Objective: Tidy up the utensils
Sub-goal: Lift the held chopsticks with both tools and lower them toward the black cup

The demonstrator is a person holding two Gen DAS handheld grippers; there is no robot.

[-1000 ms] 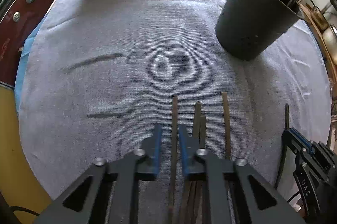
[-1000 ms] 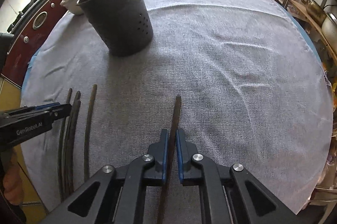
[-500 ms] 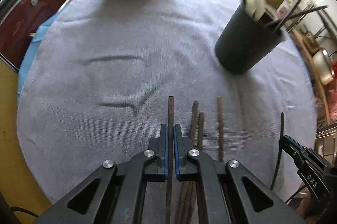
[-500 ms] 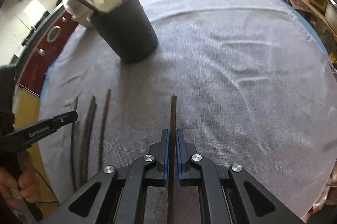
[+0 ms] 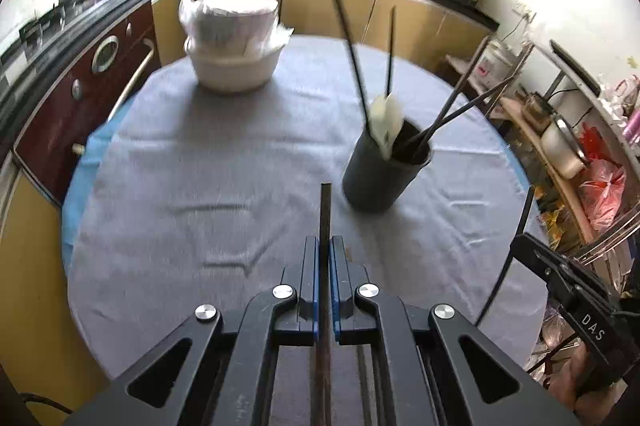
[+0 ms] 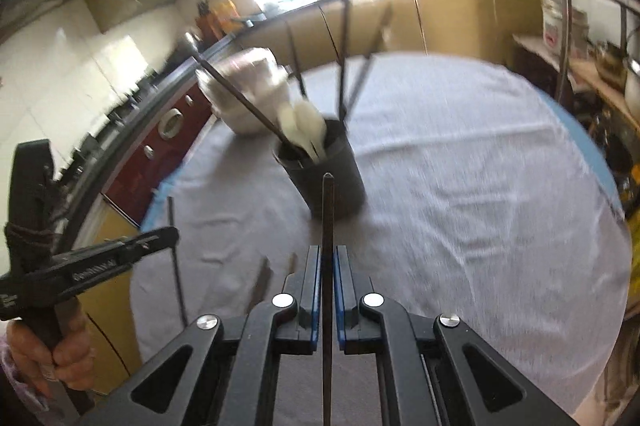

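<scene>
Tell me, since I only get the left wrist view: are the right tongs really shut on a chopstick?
Observer: Yes. The right tongs are shut on the right chopstick, which points straight ahead at the black holder.
Operator: Any chopsticks lying on the cloth?
Observer: At least two loose chopsticks lie on the grey cloth, just left of the right tongs. They are blurred.
Operator: How do my left tongs look from the side?
Observer: The left tongs grip the left chopstick, which sticks out both above and below them.
</scene>
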